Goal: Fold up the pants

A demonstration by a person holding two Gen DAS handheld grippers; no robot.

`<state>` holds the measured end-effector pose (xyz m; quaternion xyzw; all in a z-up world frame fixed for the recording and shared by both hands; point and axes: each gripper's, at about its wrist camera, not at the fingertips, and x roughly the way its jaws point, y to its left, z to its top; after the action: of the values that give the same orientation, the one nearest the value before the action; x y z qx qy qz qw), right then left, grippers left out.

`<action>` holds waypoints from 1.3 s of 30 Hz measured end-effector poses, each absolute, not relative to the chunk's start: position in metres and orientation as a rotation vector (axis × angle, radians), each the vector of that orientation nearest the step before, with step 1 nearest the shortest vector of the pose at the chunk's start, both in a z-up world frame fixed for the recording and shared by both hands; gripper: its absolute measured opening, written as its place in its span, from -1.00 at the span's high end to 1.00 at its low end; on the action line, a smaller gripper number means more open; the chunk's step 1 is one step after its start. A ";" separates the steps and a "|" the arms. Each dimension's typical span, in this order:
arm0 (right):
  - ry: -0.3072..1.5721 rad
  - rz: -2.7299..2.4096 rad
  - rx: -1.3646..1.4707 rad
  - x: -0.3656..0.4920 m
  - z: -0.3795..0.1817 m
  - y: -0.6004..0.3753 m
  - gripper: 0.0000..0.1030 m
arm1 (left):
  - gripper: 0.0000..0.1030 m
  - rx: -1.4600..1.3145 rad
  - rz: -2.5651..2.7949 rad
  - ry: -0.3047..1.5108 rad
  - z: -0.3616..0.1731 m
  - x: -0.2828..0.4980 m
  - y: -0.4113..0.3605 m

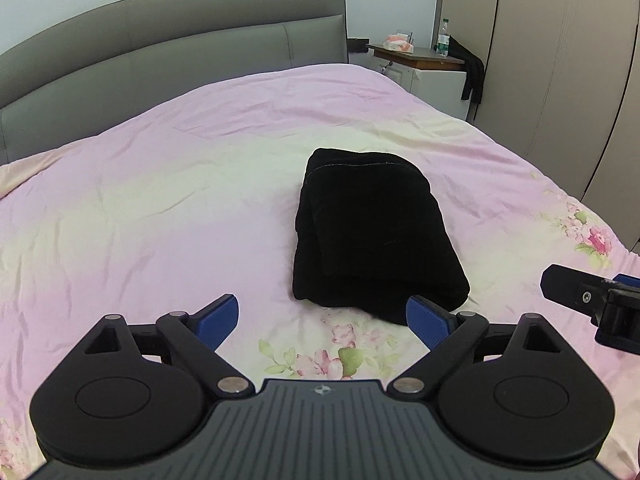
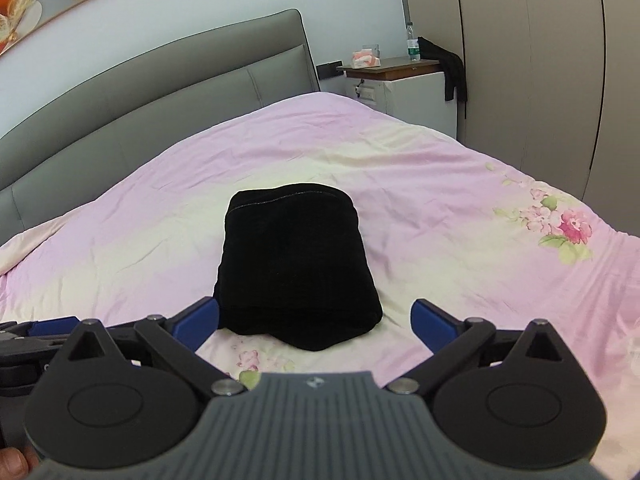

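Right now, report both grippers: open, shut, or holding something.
Left gripper: open, holding nothing.
Right gripper: open, holding nothing; folded black pants lie free on the bed.

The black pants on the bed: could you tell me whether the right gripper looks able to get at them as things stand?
Probably yes. The right gripper is open and empty, pointing at the folded pants lying just beyond its fingers. Only bare bedspread lies around them, and the left gripper sits off to the side.
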<state>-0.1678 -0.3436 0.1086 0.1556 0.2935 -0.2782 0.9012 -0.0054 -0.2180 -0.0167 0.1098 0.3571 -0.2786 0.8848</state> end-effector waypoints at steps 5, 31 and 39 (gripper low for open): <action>0.637 -0.630 0.300 -0.171 0.104 -0.338 -0.90 | -1.00 0.209 -0.588 0.769 -0.018 -0.009 -0.225; 0.660 -0.652 0.310 -0.176 0.099 -0.336 -0.90 | -1.00 0.249 -0.566 0.756 -0.014 -0.018 -0.233; 0.664 -0.662 0.313 -0.178 0.102 -0.334 -0.90 | -1.00 0.250 -0.564 0.758 -0.014 -0.016 -0.233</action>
<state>-0.1783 -0.3338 0.1018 0.1503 0.3188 -0.3175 0.8803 -0.0163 -0.2329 -0.0135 0.1203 0.3640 -0.2710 0.8829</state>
